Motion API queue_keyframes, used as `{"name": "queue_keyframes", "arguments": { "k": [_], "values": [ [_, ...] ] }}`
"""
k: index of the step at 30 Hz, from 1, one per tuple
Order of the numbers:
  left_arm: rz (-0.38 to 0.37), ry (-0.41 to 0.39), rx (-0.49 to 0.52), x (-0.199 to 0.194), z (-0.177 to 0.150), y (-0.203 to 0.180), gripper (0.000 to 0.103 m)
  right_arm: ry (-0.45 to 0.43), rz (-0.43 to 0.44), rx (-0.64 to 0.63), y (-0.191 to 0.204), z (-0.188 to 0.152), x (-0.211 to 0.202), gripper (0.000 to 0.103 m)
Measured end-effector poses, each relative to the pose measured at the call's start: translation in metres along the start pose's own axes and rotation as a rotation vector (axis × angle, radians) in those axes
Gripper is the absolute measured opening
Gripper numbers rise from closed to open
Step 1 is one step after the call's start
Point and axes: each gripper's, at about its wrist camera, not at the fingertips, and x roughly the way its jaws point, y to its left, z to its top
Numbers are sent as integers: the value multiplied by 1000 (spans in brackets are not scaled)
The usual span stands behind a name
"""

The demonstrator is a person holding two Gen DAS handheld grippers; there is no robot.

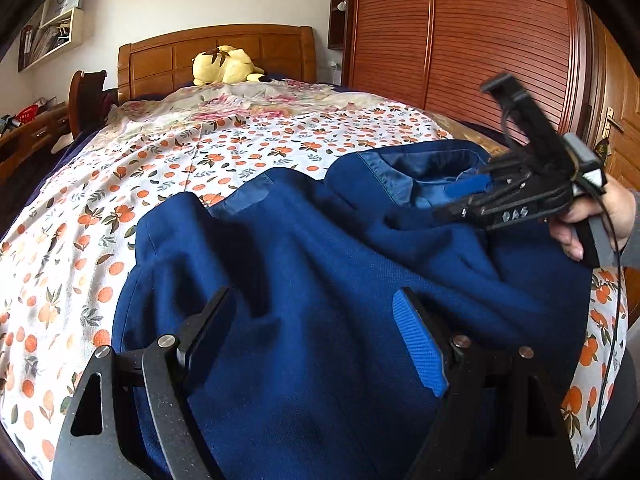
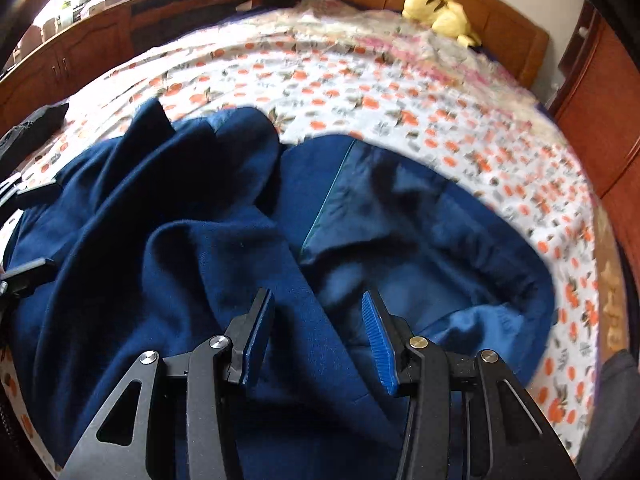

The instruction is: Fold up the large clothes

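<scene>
**Both grippers open over blue garment on bed**

Left gripper (image 1: 316, 332): jaws spread wide above the crumpled dark blue garment (image 1: 320, 260); nothing pinched between the pads. Right gripper (image 2: 316, 332): jaws partly spread, fabric beneath them, pads not pressing on it. In the left wrist view a hand (image 1: 592, 220) carries the right gripper just over the garment's collar (image 1: 404, 176). The garment lies bunched at the near end of the bed, on the orange-print sheet (image 1: 208, 148). Far end: yellow plush toy (image 1: 224, 65) against the wooden headboard (image 1: 168, 56); a wooden wardrobe (image 1: 480, 32) beside the bed.
</scene>
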Motion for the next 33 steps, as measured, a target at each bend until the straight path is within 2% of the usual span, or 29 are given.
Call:
{"name": "queue_keyframes", "arguments": {
  "k": [5,8,9,17,22,26,31,32,33],
  "values": [
    [-8,-4,-7,-1,0,3,81,62,3,-27,3,-4,14,47],
    [-8,-4,-7,-2,-1,3,81,84,28,-30,4,-4,15,37],
    [-7,-4,-7,-2,0,3,81,89,36,-32,4,-2,16,36],
    [-7,-3,-7,-2,0,3,81,17,87,41,-6,16,8,36],
    [-8,-4,-7,-2,0,3,81,59,65,1,1,17,24,36],
    [-8,-3,-7,-1,1,3,81,120,92,22,1,16,42,37],
    [-8,-2,-7,-1,1,4,81,133,111,14,2,14,50,37],
    [-8,-1,-7,-1,1,3,81,132,108,0,4,13,51,29],
    [-7,-1,-7,-1,1,3,81,135,119,-17,7,12,51,17]
  ]
}}
